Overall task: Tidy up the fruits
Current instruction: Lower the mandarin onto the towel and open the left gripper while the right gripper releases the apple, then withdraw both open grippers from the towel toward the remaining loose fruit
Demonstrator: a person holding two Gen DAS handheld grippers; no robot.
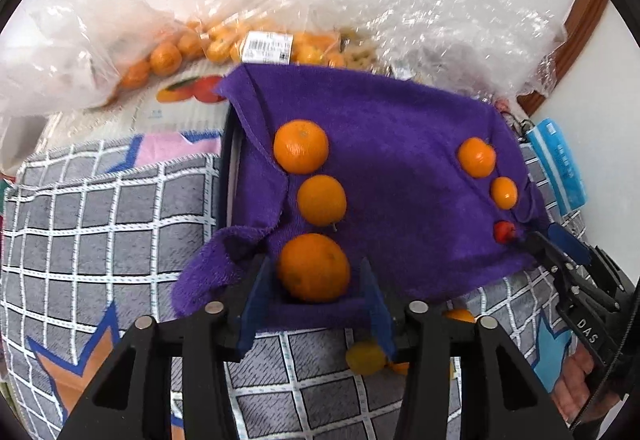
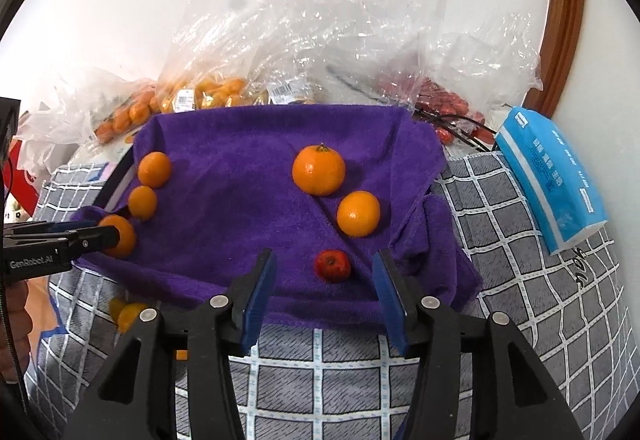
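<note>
I am setting fruit down in two rows along the side edges of the purple towel (image 2: pixel 256 176).

My left gripper (image 1: pixel 316 280) is straddling the nearest orange (image 1: pixel 314 267) at the towel's left edge, its fingers apart and, as far as I can tell, not pressing the fruit. My right gripper (image 2: pixel 324 280) is standing with its fingers apart around the small red fruit (image 2: pixel 332 265) near the front edge, clear of it on both sides, below two oranges. I am judging both pieces placed. Next I am needing more fruit, likely the loose pieces (image 2: pixel 126 314) off the towel's front left corner, without nudging either row.
</note>
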